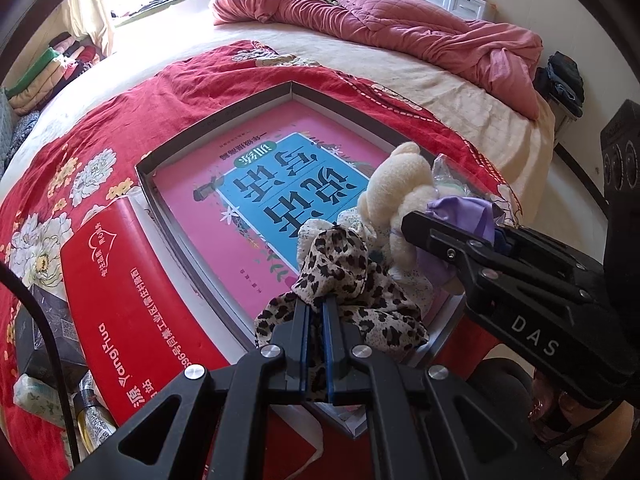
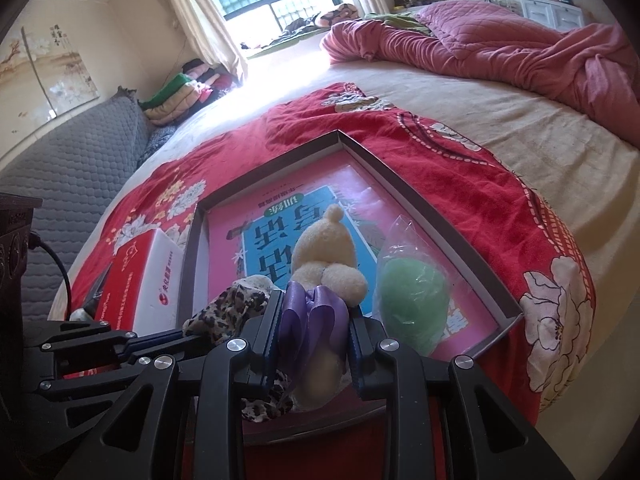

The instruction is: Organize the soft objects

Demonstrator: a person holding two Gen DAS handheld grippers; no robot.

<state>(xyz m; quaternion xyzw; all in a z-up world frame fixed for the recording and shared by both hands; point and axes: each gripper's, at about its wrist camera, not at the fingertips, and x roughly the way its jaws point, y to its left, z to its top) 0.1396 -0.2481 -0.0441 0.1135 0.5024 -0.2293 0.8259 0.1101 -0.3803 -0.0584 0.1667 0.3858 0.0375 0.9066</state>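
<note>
A shallow grey box (image 1: 224,124) (image 2: 404,172) with a pink and blue book inside lies on the red cloth. My left gripper (image 1: 317,308) is shut on a leopard-print cloth (image 1: 340,264) (image 2: 228,312) at the box's near edge. My right gripper (image 2: 314,320) (image 1: 448,240) is shut on the purple ribbon (image 2: 308,316) (image 1: 460,210) of a cream plush toy (image 2: 324,252) (image 1: 396,188), which rests in the box beside the cloth. A green soft object in a clear bag (image 2: 412,296) lies in the box to the right of the toy.
A red and white carton (image 1: 132,288) (image 2: 144,280) stands left of the box. Small packets (image 1: 48,396) lie at the near left. A crumpled pink quilt (image 1: 380,16) (image 2: 500,40) covers the far bed. A grey sofa (image 2: 72,160) stands left.
</note>
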